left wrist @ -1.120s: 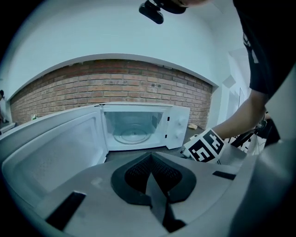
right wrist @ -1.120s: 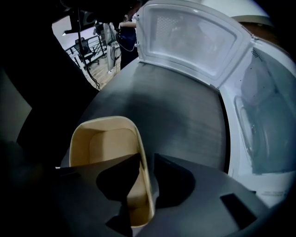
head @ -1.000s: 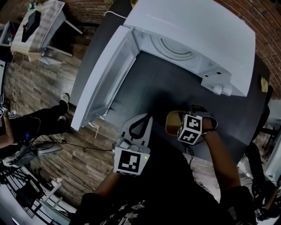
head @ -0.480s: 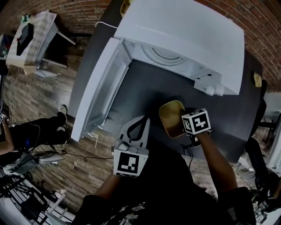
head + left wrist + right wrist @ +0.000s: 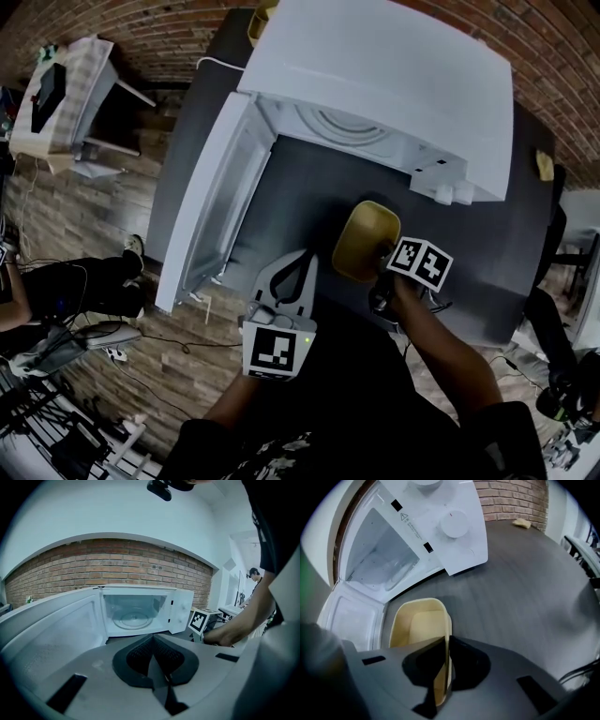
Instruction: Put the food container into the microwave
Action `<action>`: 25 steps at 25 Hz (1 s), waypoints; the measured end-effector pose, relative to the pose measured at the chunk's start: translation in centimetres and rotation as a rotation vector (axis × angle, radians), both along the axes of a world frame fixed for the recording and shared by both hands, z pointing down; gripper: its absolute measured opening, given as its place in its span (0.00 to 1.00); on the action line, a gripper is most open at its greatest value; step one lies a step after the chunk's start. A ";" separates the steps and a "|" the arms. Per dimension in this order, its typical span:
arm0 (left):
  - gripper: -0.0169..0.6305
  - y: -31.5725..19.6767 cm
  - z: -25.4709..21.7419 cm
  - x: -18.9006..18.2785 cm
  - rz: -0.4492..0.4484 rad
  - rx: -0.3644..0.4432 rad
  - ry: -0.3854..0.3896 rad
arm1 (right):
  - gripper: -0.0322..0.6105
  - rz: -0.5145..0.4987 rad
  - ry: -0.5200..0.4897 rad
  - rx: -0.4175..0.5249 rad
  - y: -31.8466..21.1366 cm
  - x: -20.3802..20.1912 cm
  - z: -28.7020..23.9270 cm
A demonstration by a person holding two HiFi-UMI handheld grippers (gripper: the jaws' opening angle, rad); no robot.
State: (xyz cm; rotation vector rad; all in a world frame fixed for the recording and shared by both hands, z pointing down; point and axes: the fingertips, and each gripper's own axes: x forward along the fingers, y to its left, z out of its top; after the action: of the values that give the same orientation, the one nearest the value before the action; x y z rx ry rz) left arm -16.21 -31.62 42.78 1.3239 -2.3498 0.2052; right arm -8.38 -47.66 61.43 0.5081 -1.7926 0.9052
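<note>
Nearest the person, the left gripper (image 5: 302, 262) is held level over the near edge of the dark counter (image 5: 309, 187). Its fingers (image 5: 140, 656) are pressed together with nothing between them, and they point at the open oven.

Just to its right, the right gripper (image 5: 382, 265) points steeply down. Its fingers (image 5: 464, 660) pinch the near side wall of the food container (image 5: 364, 239), one inside the rim and one outside. The container is a pale yellow, empty tub with rounded corners, and it sits in front of the oven opening, towards the opening's right side. No view settles whether its base touches the counter.

Beyond the container stands the white microwave (image 5: 394, 84), its door (image 5: 211, 206) swung fully out to the left. The glass turntable (image 5: 347, 117) is visible in the cavity, and two round knobs (image 5: 455, 194) sit on the control panel at the right of the opening.

Farther right on the counter, well apart from the oven, lies a small yellow object (image 5: 544, 164).

On the floor to the far left, a seated person's legs (image 5: 75, 281) reach towards the counter, and a small table (image 5: 66, 94) stands beyond them. A brick wall (image 5: 562, 56) closes the far side of the room.
</note>
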 end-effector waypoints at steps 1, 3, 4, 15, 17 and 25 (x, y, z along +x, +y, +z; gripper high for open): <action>0.03 0.1 0.0 -0.1 -0.001 0.000 0.003 | 0.16 0.014 -0.013 0.005 0.1 -0.2 -0.1; 0.02 0.3 0.2 -0.1 0.009 -0.008 0.008 | 0.16 0.038 -0.046 0.001 0.3 -0.7 -0.5; 0.02 0.4 0.2 -0.1 0.012 -0.011 0.008 | 0.18 0.045 -0.063 -0.006 0.4 -1.0 -0.7; 0.03 0.5 -0.5 -0.6 0.000 0.013 -0.024 | 0.36 -0.911 -0.316 0.529 3.2 -2.7 -8.8; 0.03 0.7 -0.4 -0.6 -0.001 0.013 -0.018 | 0.36 -1.110 -0.340 0.419 6.9 -2.3 -8.6; 0.02 1.6 -1.1 -0.9 -0.033 0.009 -0.006 | 0.36 -1.600 -0.190 0.340 14.3 0.4 -4.3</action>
State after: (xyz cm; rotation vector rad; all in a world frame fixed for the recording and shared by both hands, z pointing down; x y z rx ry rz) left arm -17.10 -30.02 41.70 1.2888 -2.3786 0.1894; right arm -8.03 -33.37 57.12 -0.8188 -1.8140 -0.4862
